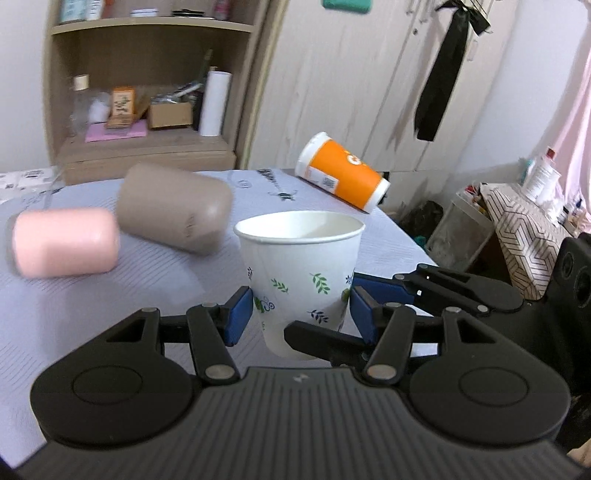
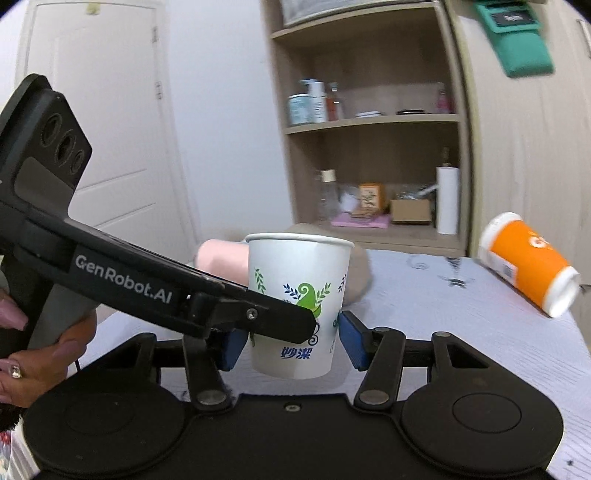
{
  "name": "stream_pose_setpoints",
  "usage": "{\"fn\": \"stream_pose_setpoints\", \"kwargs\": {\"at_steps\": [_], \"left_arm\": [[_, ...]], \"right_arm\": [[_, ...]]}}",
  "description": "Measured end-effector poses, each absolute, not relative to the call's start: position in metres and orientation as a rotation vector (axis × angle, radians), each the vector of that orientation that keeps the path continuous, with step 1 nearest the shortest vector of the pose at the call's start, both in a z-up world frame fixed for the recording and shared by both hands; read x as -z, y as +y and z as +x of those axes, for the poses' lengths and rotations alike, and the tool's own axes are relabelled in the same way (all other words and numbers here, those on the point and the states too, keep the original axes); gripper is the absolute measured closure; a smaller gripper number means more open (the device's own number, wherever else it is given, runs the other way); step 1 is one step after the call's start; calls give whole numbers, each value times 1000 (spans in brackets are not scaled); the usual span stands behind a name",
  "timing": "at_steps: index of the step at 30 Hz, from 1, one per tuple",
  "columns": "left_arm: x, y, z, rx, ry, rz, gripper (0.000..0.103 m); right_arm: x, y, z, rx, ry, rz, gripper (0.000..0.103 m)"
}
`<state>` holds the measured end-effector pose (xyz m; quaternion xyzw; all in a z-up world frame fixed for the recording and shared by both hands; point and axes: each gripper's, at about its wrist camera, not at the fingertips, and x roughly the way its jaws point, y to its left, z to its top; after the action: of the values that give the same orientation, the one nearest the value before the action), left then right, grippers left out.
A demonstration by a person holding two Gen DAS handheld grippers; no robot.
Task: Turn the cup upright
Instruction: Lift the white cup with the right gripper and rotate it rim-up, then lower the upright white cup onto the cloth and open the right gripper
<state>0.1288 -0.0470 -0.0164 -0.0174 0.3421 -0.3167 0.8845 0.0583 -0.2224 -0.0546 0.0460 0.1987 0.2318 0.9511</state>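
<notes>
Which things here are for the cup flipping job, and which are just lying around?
For the job: white leaf-print cup, left gripper, right gripper.

Just lying around: orange cup, pink cushion, brown cushion, shelf.

— What do you have lying at the far left of the counter (image 1: 110, 295)?
— You've a pink cylinder (image 1: 64, 242) on its side, and a taupe cylinder (image 1: 175, 206) just beside it.
— And at the far right edge?
— Your orange cup (image 1: 341, 171) lies tipped over there; behind stands a wooden shelf (image 1: 147, 74) with a white roll (image 1: 214, 103).
</notes>
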Motion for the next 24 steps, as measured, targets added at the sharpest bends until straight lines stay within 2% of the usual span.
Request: {"fn": "stream_pose_setpoints", "kwargs": {"at_steps": [8,13,24], "left_arm": [[20,-26,117,598,606,32,46],[26,-26,126,578,569,76,46],[41,-34,165,637,621,67,46]], "right_arm": [[57,-187,58,-495,308,-56,43],[60,-177,73,-485,310,-94,43],[72,-183,101,-461,366,-107,43]]}}
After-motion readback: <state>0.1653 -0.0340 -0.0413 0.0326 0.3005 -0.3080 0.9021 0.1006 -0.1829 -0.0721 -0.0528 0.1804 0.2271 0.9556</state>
